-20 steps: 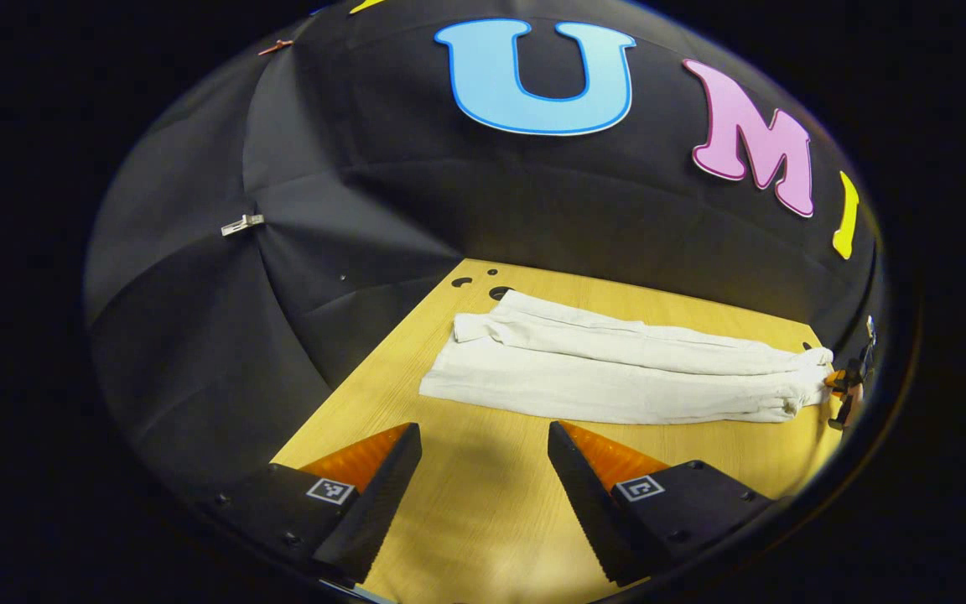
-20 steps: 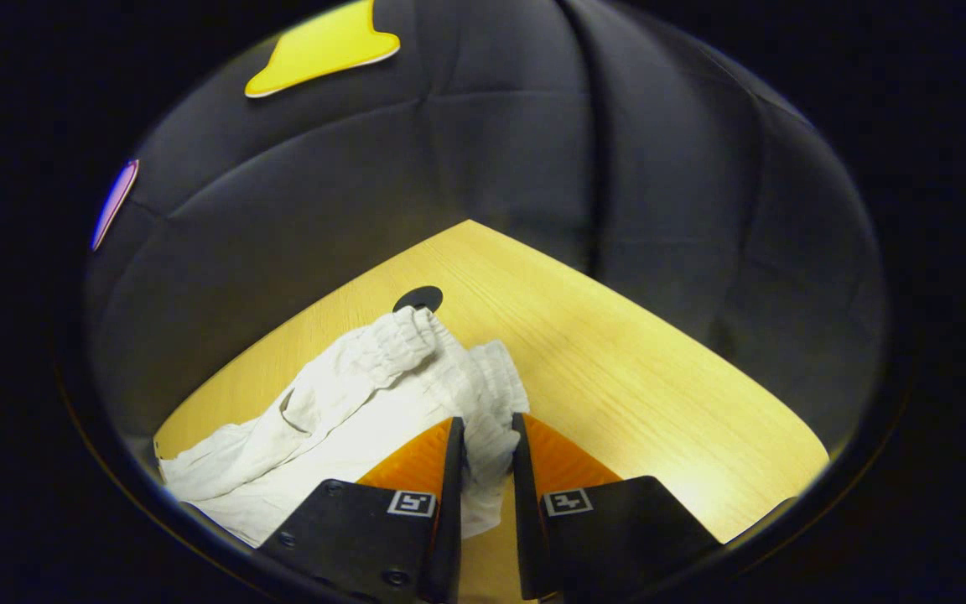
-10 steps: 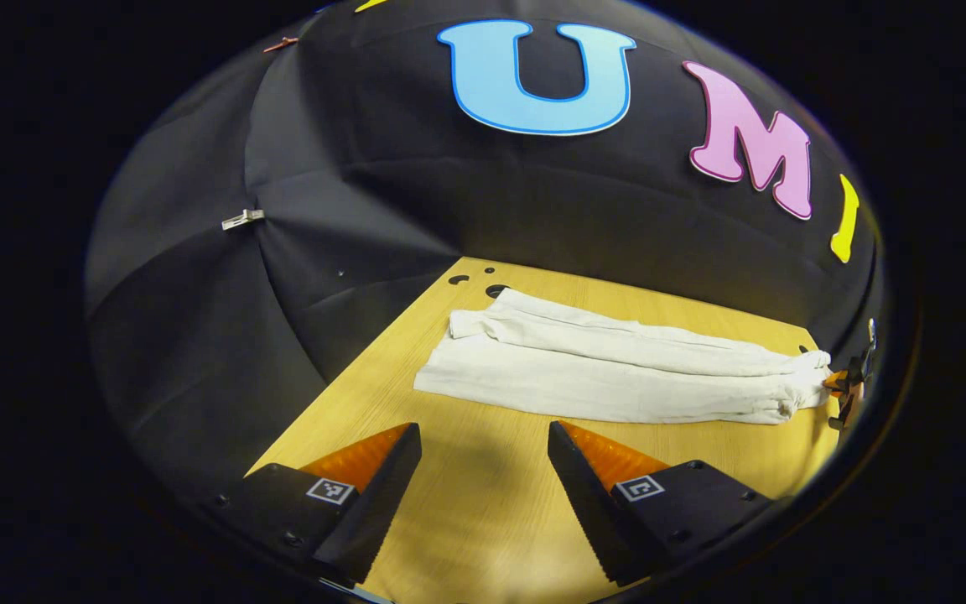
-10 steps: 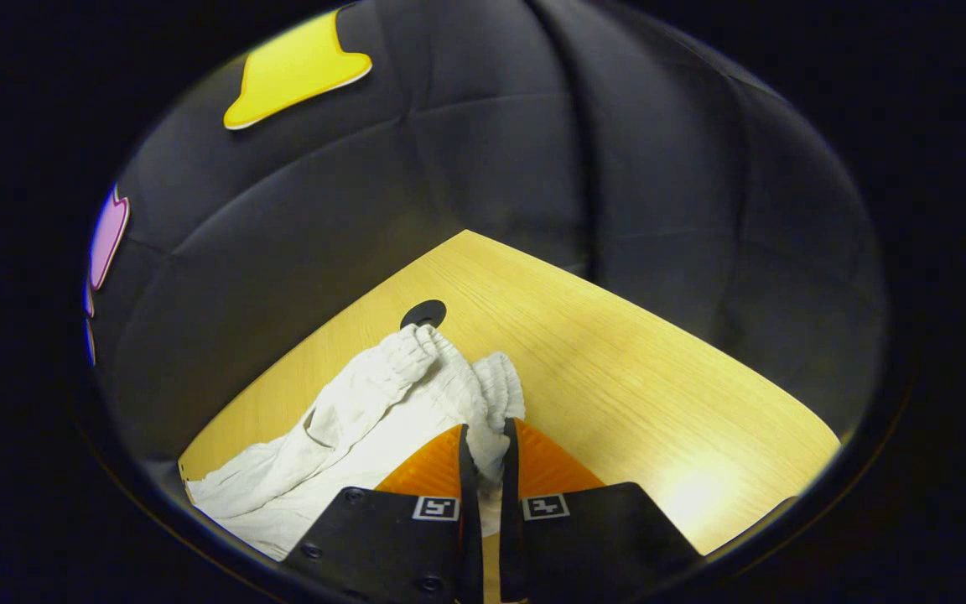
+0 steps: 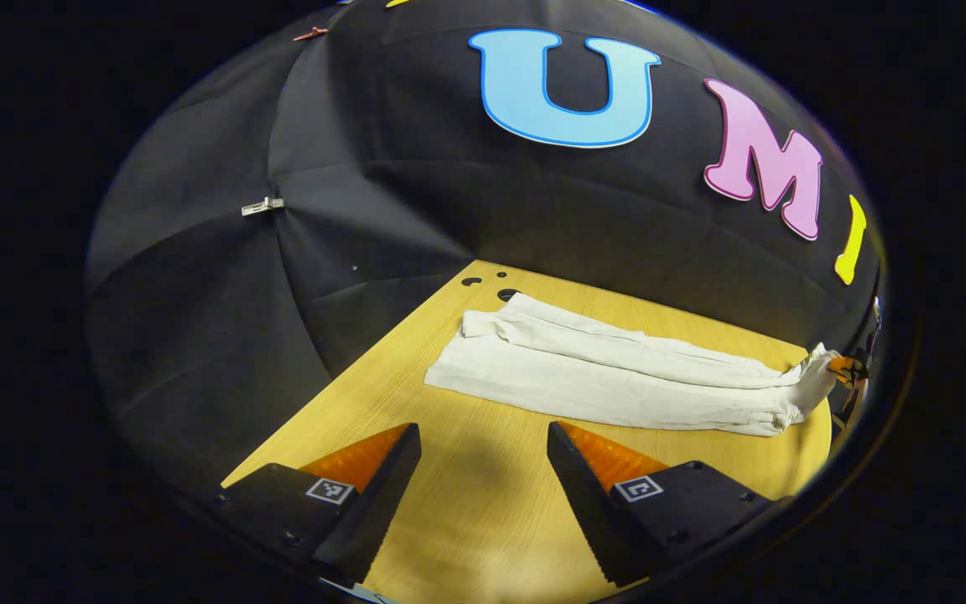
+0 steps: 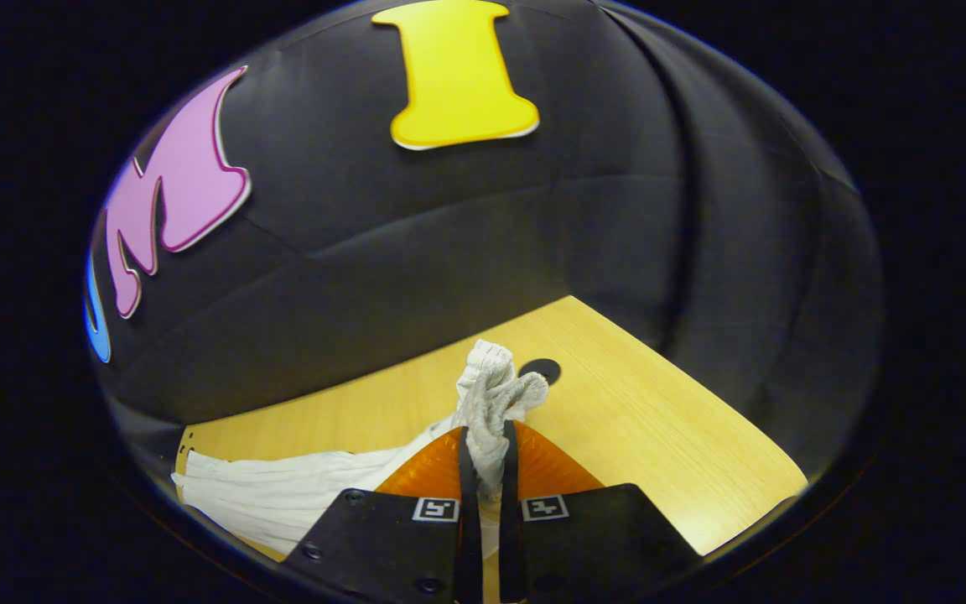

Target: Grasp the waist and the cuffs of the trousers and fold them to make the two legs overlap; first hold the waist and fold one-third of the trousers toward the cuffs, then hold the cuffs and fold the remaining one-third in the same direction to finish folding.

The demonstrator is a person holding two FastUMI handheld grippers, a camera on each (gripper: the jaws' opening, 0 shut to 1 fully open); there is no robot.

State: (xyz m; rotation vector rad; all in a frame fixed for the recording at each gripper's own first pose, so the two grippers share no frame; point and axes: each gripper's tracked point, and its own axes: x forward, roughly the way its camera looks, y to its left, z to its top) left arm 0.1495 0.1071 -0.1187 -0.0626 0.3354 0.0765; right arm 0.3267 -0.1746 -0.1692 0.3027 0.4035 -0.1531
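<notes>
White trousers [image 5: 617, 377] lie stretched out on the wooden table [image 5: 483, 520], the two legs side by side. Their cuffs point to the far left and the waist to the right. My left gripper [image 5: 481, 436] hovers open in front of the near leg, apart from the cloth and holding nothing. In the same view my right gripper [image 5: 843, 367] pinches the waist end, which is raised off the table. In the right gripper view my right gripper [image 6: 487, 445] is shut on the bunched elastic waistband [image 6: 495, 390], and the trousers [image 6: 298, 495] trail away to the left.
A round black hole [image 6: 540, 369] in the table [image 6: 659, 453] sits just behind the held waistband. More small holes [image 5: 506, 294] lie near the cuffs. The black cloth wall closes in the table's far sides, with a small clip [image 5: 262, 205] pinned to it.
My right gripper has closed tighter on the waistband and lifted and turned it, so the waist end now stands up off the table. My left gripper has hardly moved and stays open.
</notes>
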